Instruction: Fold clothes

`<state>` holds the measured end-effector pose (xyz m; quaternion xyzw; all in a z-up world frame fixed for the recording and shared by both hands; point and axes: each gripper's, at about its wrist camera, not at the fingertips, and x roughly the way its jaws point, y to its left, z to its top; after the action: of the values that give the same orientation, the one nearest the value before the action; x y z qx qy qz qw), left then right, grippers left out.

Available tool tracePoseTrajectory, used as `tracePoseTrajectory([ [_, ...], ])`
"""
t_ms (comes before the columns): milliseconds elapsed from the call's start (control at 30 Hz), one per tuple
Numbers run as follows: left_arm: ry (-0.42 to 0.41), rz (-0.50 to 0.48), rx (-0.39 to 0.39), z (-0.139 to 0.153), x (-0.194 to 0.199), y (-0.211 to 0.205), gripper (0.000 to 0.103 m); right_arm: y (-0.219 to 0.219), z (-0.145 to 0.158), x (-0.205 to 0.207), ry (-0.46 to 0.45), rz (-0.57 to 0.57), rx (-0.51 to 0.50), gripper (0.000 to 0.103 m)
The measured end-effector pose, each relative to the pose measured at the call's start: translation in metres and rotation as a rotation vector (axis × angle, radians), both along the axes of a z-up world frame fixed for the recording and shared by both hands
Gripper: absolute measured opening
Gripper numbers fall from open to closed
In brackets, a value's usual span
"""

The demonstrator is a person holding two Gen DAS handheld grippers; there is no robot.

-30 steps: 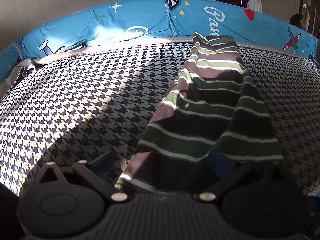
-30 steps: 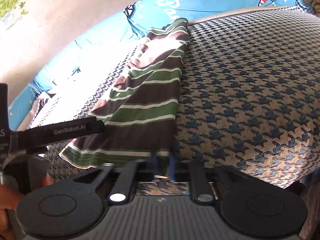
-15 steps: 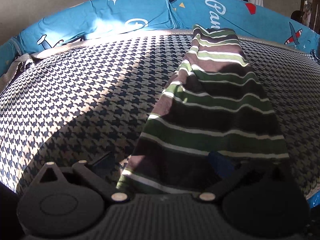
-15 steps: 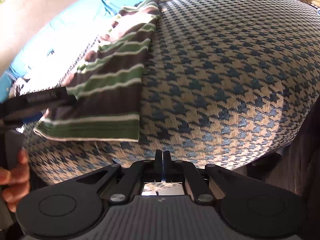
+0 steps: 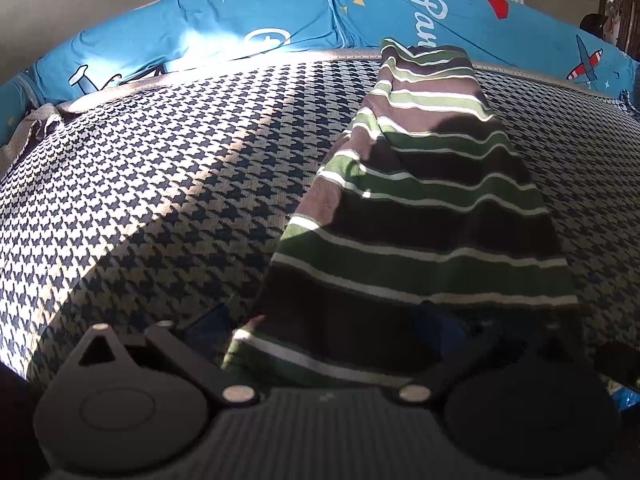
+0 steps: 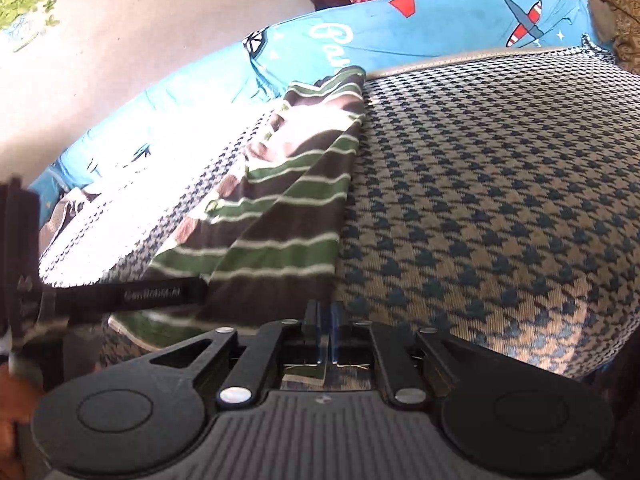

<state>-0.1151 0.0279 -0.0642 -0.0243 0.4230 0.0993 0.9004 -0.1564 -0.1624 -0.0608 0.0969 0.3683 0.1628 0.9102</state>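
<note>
Houndstooth bed cover (image 5: 160,184) underneath, blue printed sheet (image 5: 280,20) along its far edge. Striped garment (image 5: 420,208) folded into a long strip across the cover, near end draped over left gripper (image 5: 328,336), fingers spread wide. Right gripper (image 6: 325,330) low at garment's near corner, fingers almost together, grip unclear.

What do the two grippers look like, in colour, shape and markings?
Both are black. The right gripper has angled link arms with silver pivot pins, round discs at each side, a ribbed grey base and blue finger pads. The left gripper has the same build; white lettering marks its side.
</note>
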Motion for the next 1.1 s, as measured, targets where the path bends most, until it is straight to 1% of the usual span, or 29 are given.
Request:
tracePoseTrajectory([
  [100,-0.001,-0.009,0.005,0.0,0.0,-0.002,0.103,0.001,-0.002,0.018,0.015,-0.024,0.032,0.016],
  [167,-0.001,-0.012,0.005,-0.001,0.0,-0.003,0.103,0.003,-0.004,0.03,0.015,-0.034,0.034,0.024],
  [300,0.0,-0.011,-0.005,-0.001,0.0,-0.002,0.103,0.01,-0.007,0.047,0.009,-0.036,0.025,0.025],
  [400,0.0,-0.01,-0.009,-0.001,0.001,-0.002,0.103,0.015,-0.008,0.051,0.005,-0.013,0.027,0.025],
  [433,0.0,-0.009,-0.01,-0.001,0.001,-0.002,0.103,0.017,-0.009,0.051,0.001,-0.007,0.021,0.023],
  [467,0.0,-0.009,-0.01,-0.001,0.002,-0.002,0.103,0.019,-0.01,0.051,-0.003,-0.001,0.015,0.016],
  [533,-0.001,-0.009,-0.012,-0.001,0.002,-0.002,0.103,0.02,-0.011,0.049,-0.013,-0.003,0.001,0.007],
  [567,-0.001,-0.009,-0.013,-0.001,0.002,-0.002,0.103,0.019,-0.011,0.048,-0.015,-0.01,0.0,0.005],
  [833,-0.007,-0.005,-0.031,0.001,0.001,0.001,0.103,0.018,-0.008,0.033,-0.026,-0.06,-0.049,0.002],
  [933,-0.006,-0.005,-0.026,0.001,0.001,0.0,0.103,0.018,-0.008,0.033,-0.021,-0.062,-0.052,0.002],
  [1100,0.0,-0.008,-0.01,0.0,0.002,-0.003,0.103,0.016,-0.007,0.024,-0.025,-0.072,-0.095,0.001],
])
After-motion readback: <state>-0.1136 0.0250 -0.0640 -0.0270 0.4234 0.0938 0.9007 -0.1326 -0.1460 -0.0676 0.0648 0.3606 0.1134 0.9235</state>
